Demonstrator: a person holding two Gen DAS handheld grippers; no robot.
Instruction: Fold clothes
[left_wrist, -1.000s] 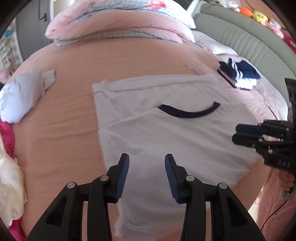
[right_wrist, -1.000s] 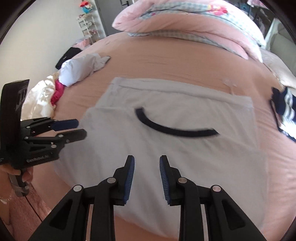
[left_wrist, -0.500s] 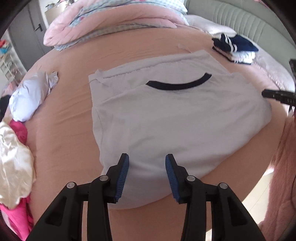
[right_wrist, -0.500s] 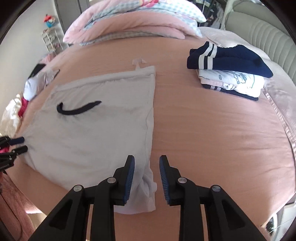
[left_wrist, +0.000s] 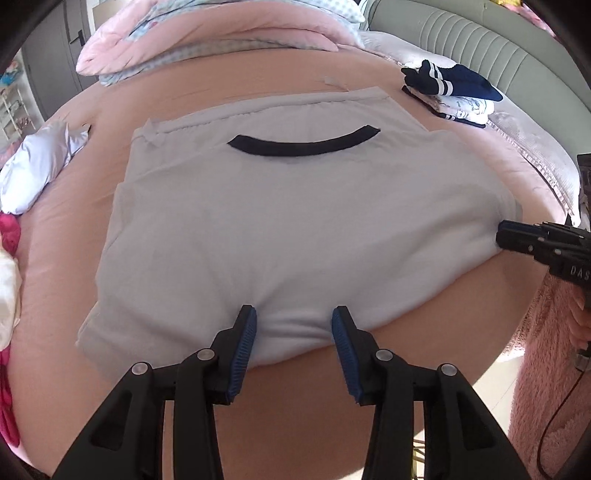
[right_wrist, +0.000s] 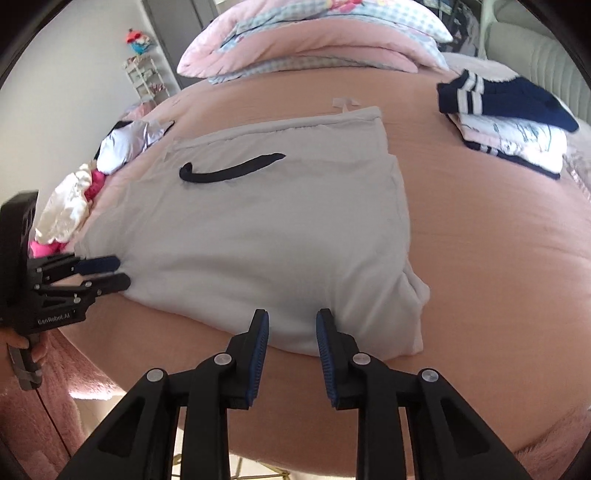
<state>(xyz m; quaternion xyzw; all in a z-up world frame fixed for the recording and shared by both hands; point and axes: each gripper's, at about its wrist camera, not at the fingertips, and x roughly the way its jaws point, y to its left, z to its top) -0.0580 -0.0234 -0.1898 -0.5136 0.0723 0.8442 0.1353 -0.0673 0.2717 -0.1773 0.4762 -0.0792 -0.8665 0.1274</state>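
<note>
White shirt (left_wrist: 295, 229) lies flat on the pink bed (left_wrist: 258, 74). My left gripper (left_wrist: 293, 325) & right gripper (right_wrist: 291, 328) both sit at its near hem w/ fingers spread, gripping nothing.

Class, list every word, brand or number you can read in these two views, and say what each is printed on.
"GenRobot.AI": on the left gripper, body side, right wrist view.
"DAS", cut off at the frame edge: on the right gripper, left wrist view.
Prints on the folded clothes stack: too blurred to read.

2 low close views, shared shirt (left_wrist: 295, 221)
</note>
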